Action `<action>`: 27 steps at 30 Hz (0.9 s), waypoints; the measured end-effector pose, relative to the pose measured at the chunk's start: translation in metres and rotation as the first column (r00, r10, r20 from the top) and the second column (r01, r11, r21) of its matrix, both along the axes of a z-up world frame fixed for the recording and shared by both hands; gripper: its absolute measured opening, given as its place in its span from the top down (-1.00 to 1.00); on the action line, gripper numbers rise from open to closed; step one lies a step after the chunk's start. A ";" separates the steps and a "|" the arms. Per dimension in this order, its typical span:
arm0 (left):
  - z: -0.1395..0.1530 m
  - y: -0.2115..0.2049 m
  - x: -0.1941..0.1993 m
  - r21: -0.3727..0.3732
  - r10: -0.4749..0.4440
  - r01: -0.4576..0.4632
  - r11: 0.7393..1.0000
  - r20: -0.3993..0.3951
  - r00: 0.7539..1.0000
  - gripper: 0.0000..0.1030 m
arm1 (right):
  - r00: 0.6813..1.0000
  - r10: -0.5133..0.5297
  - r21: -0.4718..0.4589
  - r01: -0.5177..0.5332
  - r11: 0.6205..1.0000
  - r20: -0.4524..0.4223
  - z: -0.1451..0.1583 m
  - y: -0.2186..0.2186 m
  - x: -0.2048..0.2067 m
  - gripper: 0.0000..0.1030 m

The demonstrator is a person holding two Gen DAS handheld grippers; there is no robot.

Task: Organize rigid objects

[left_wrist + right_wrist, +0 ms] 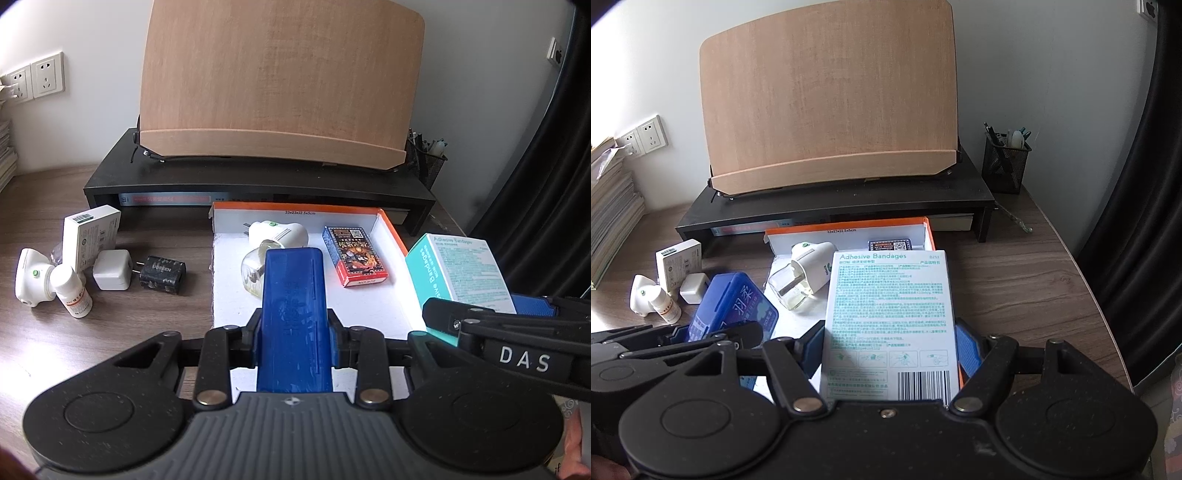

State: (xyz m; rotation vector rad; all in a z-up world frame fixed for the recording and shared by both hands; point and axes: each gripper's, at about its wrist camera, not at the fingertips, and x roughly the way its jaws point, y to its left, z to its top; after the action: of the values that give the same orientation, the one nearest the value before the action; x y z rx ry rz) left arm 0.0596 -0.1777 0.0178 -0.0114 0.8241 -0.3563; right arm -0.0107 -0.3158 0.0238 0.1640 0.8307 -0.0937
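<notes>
My left gripper (294,334) is shut on a blue plastic case (293,317) and holds it above the near part of the orange-edged white box lid (388,229). My right gripper (888,349) is shut on a white and teal adhesive bandages box (890,314), held over the lid's right side; it also shows in the left wrist view (461,273). The blue case shows in the right wrist view (733,310). In the lid lie a white plug-in vaporizer with a glass bottle (275,240) and a red and blue card pack (354,256).
Left of the lid on the wooden desk (110,332) lie a white carton (90,236), a white charger (112,269), a black adapter (162,275), a small pill bottle (72,291) and a second white vaporizer (31,277). A black monitor riser (258,184) with a wooden board stands behind. A mesh pen holder (1006,162) is at the back right.
</notes>
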 end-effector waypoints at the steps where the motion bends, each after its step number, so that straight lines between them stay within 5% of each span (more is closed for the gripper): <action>1: -0.001 0.000 0.001 0.000 0.002 -0.002 1.000 -0.003 1.000 0.35 | 1.000 0.002 -0.001 -0.002 1.000 -0.004 -0.002 -0.001 0.001 -0.63; 27: -0.019 -0.010 0.016 0.052 0.049 -0.047 0.998 -0.035 0.998 0.35 | 0.998 0.049 0.035 -0.047 0.998 -0.047 -0.033 -0.011 0.025 -0.63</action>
State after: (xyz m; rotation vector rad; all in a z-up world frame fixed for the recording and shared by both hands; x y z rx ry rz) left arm 0.0759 -0.1873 -0.0008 0.0104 0.8674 -0.2905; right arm 0.0141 -0.3270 -0.0097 0.1744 0.8843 -0.0385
